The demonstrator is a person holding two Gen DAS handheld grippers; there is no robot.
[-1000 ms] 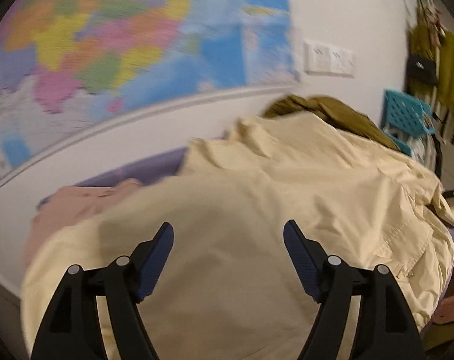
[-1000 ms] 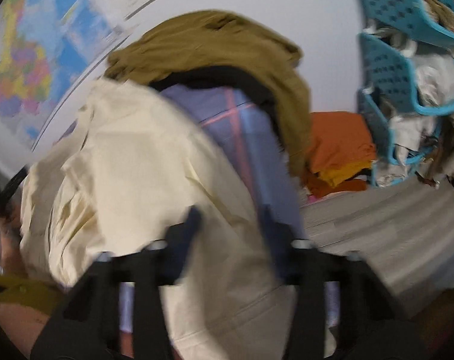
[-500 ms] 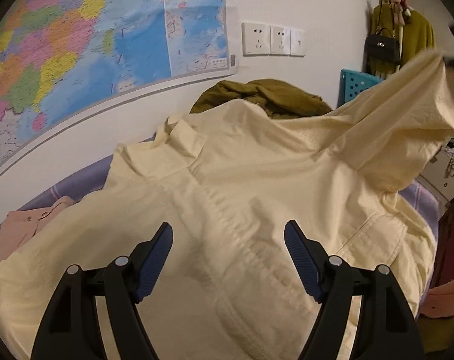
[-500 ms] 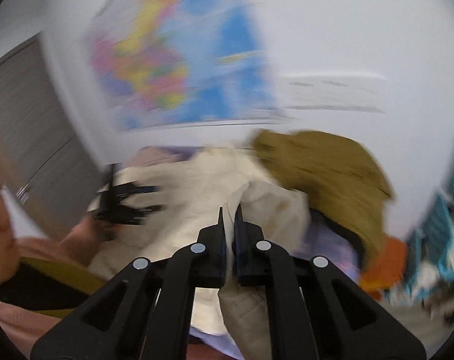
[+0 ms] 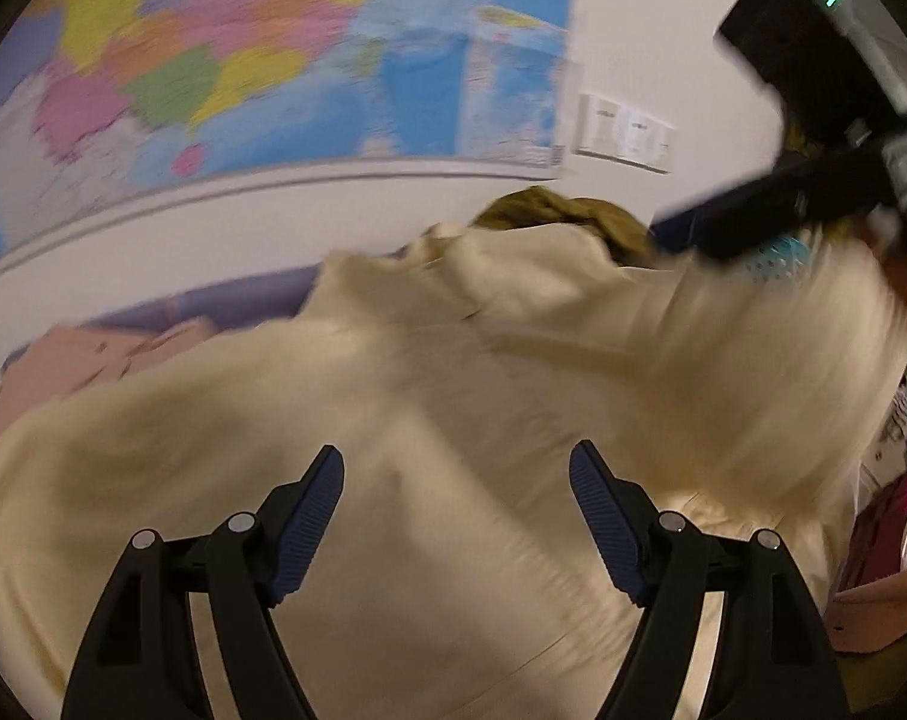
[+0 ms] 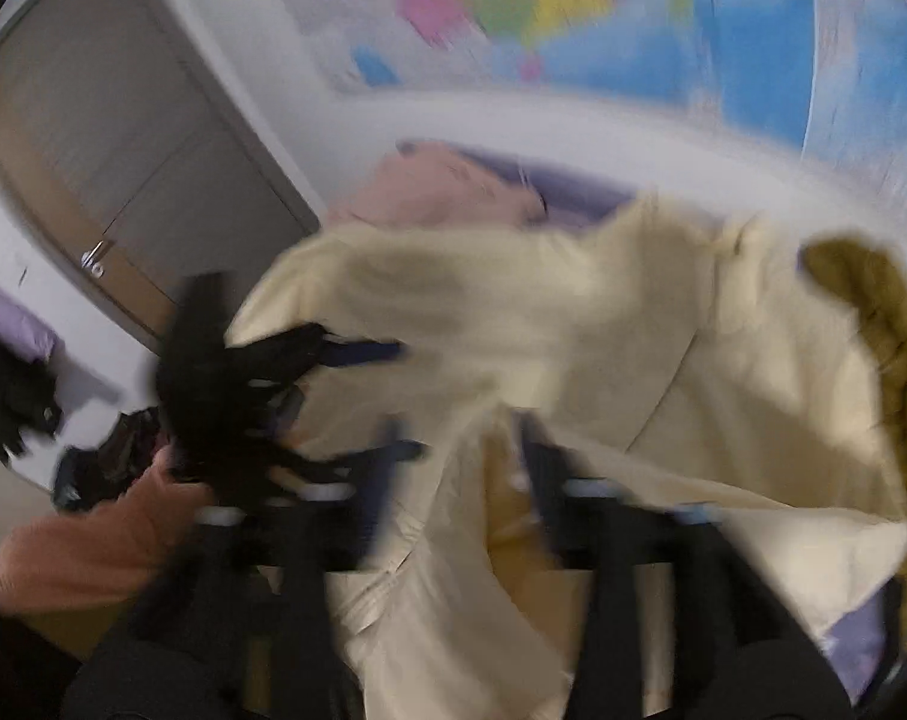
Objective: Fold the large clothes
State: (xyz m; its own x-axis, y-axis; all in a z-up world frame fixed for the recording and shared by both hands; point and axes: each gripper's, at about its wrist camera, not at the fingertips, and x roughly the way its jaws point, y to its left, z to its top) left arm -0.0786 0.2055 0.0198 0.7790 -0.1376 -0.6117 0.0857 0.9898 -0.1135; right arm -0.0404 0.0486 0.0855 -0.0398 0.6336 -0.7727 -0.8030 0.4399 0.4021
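Note:
A large cream jacket (image 5: 453, 390) lies spread over the bed and fills the left wrist view. My left gripper (image 5: 456, 498) hovers just above its middle, open, with nothing between the pads. The right gripper (image 5: 693, 228) hangs over a raised fold of the jacket at the upper right. In the blurred right wrist view the right gripper (image 6: 462, 468) has its jaws opening, and a strip of cream jacket (image 6: 573, 330) hangs loosely between them. The left gripper (image 6: 345, 402) shows at the left, held by a hand in a pink sleeve (image 6: 93, 540).
An olive garment (image 5: 573, 216) is heaped behind the jacket and a pink garment (image 5: 93, 354) lies at the far left on the purple sheet (image 5: 225, 306). A wall map (image 5: 273, 60) and switches (image 5: 624, 132) are behind. A grey door (image 6: 123, 180) stands left.
The right gripper swung fast up and across to the left, carrying the jacket's edge pinched in shut jaws; its jaws have now parted. The raised flap has come over the jacket's body.

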